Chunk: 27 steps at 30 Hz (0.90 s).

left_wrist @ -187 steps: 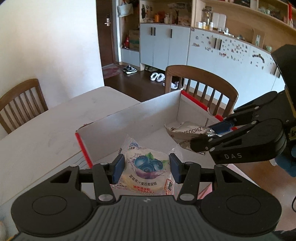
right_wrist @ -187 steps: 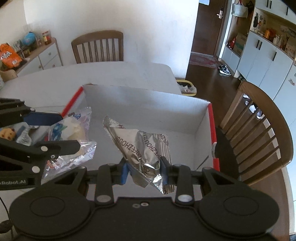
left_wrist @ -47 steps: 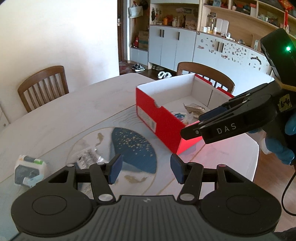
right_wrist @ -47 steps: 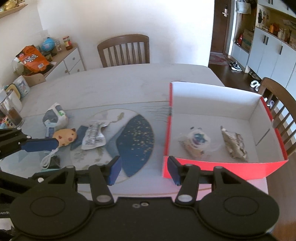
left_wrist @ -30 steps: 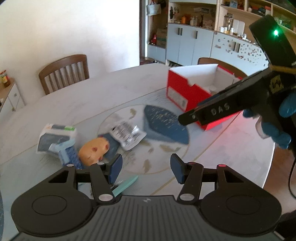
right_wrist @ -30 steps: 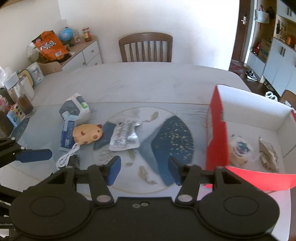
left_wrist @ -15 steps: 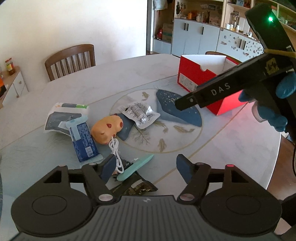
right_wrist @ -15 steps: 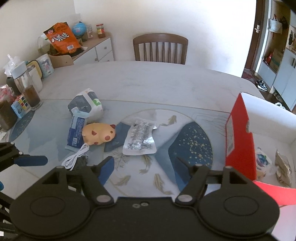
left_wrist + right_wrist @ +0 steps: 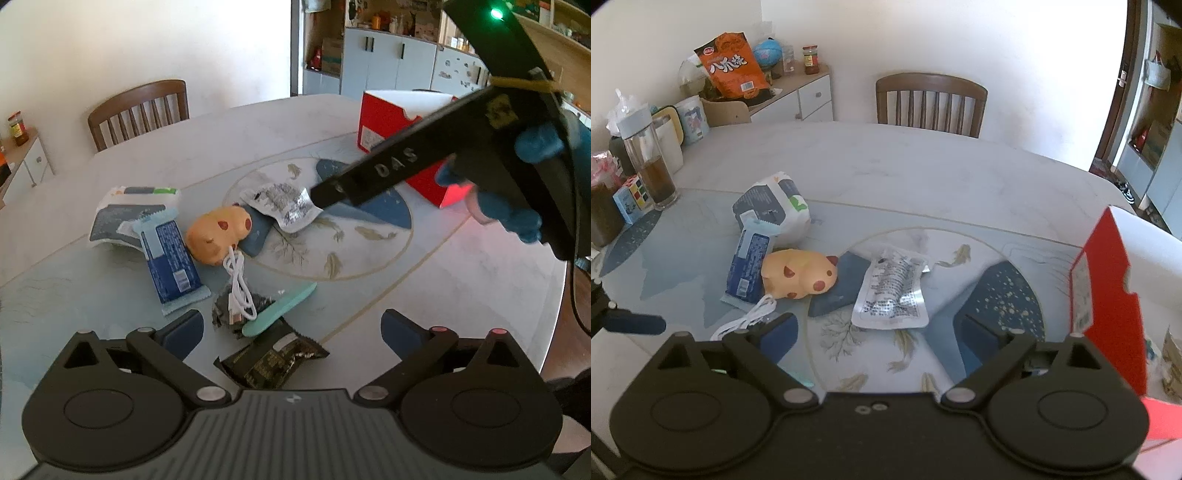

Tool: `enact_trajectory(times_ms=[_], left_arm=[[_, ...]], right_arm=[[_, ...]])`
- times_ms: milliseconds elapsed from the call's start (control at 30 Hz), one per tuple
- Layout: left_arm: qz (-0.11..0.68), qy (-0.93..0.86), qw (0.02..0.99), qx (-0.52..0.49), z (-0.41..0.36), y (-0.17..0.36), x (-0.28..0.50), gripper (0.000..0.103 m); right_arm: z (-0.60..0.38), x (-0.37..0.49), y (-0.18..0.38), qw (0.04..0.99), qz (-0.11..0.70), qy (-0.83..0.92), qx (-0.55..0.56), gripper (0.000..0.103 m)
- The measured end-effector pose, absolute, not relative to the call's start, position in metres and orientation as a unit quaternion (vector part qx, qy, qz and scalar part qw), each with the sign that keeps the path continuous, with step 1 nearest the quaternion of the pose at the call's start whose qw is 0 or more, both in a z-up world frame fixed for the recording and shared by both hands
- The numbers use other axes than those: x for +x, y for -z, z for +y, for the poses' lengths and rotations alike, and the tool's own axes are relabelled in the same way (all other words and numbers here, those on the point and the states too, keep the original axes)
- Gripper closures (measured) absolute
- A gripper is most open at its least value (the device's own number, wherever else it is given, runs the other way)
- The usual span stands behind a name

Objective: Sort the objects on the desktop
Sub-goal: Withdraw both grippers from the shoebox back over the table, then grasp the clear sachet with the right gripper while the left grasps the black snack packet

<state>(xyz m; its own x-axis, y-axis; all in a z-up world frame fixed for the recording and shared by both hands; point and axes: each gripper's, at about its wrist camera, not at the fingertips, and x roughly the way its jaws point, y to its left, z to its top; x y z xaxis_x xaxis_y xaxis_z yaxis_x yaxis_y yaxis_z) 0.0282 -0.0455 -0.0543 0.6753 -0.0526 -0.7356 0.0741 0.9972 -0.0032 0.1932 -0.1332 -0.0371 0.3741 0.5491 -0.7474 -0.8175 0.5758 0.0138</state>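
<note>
Red box point(image 9: 1108, 280) at the right edge has two snack packs in so far. Silver pouch point(image 9: 892, 291), pig toy point(image 9: 798, 277), blue bar point(image 9: 170, 254), cable point(image 9: 238, 291) wait mid-frame on the surface point(image 9: 923, 173). Left tool point(image 9: 291, 328) and right tool point(image 9: 875, 332) just opened wide, both empty.

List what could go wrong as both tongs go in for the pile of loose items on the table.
1. The white cable lies over the dark wrapper and against the mint stick; the open left tongs, closing there, may drag all three.
2. The silver pouch lies flat, so the open right tongs may slip off it.
3. Both tongs approach one cluster and might collide.
</note>
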Motion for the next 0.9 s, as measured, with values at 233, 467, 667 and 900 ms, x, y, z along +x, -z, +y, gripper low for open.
enact_trajectory(times_ms=[233, 467, 667, 900], left_arm=[[0.406, 0.030, 0.913, 0.019, -0.038, 0.072, 0.031, 0.000], [0.416, 0.036, 0.909, 0.023, -0.035, 0.089, 0.036, 0.000], [0.415, 0.040, 0.909, 0.019, -0.031, 0.099, 0.039, 0.000], [0.417, 0.045, 0.908, 0.016, -0.027, 0.109, 0.041, 0.000]], right_arm=[[-0.116, 0.197, 0.050, 0.806, 0.356, -0.427, -0.203, 0.007], [-0.099, 0.208, 0.066, 0.807, 0.355, -0.422, -0.210, 0.007], [-0.081, 0.218, 0.082, 0.805, 0.360, -0.417, -0.221, 0.007], [-0.073, 0.227, 0.097, 0.797, 0.373, -0.414, -0.233, 0.007]])
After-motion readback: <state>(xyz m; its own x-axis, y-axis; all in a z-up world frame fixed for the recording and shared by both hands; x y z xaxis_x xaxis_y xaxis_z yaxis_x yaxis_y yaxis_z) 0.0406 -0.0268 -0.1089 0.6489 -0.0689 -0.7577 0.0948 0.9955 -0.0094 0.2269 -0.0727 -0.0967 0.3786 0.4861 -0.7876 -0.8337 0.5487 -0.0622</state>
